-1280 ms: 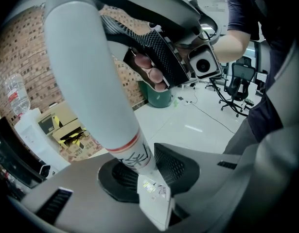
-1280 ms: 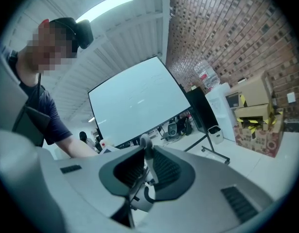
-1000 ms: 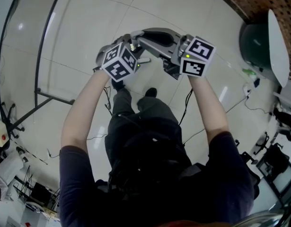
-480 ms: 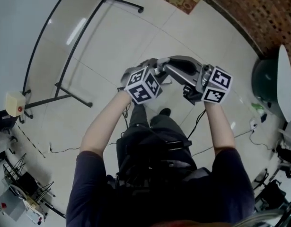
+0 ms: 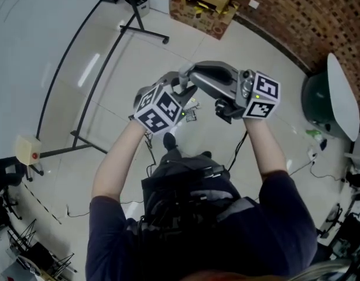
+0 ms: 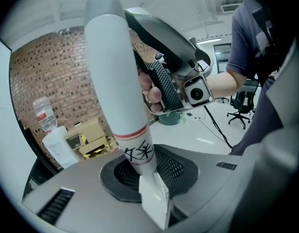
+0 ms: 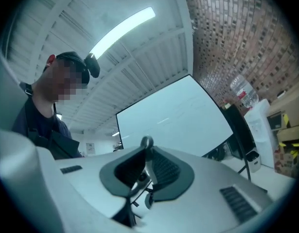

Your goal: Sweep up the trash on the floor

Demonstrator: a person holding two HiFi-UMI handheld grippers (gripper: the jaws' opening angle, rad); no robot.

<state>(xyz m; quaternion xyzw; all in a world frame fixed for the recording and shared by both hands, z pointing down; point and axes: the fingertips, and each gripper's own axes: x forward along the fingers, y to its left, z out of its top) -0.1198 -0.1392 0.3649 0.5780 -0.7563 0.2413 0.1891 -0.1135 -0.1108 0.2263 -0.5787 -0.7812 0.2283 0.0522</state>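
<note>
Seen from above, a person stands on a pale tiled floor (image 5: 109, 110), both arms stretched forward with a gripper in each hand. We see the left gripper (image 6: 142, 161) clamped on a thick pale pole (image 6: 110, 81) that rises between its dark pads, ringed by two red stripes above some black handwritten marks. The right gripper (image 7: 146, 154) points across toward the left one; its jaws have just been closing, and we find them pinched on a thin rod with a ring at its tip (image 7: 147, 142), which pokes up between the pad tips. From the left gripper view we also make out fingers (image 6: 149, 89) wrapped round the right gripper's handle, just behind the pole. As for the trash, we can pick out only a few small pale-and-dark bits (image 5: 190, 111) against the tiles just beside the left gripper in the head view, too small for us to say what they are. Beyond the grippers, cardboard boxes (image 5: 206, 2) sit at the foot of a brick wall (image 5: 297, 16), and a dark green tub (image 5: 315, 104) stands off to the person's right. A water bottle (image 6: 43, 114) sits upside down on a white dispenser near the boxes, and an office chair (image 6: 240, 111) stands well apart on the far side.
</note>
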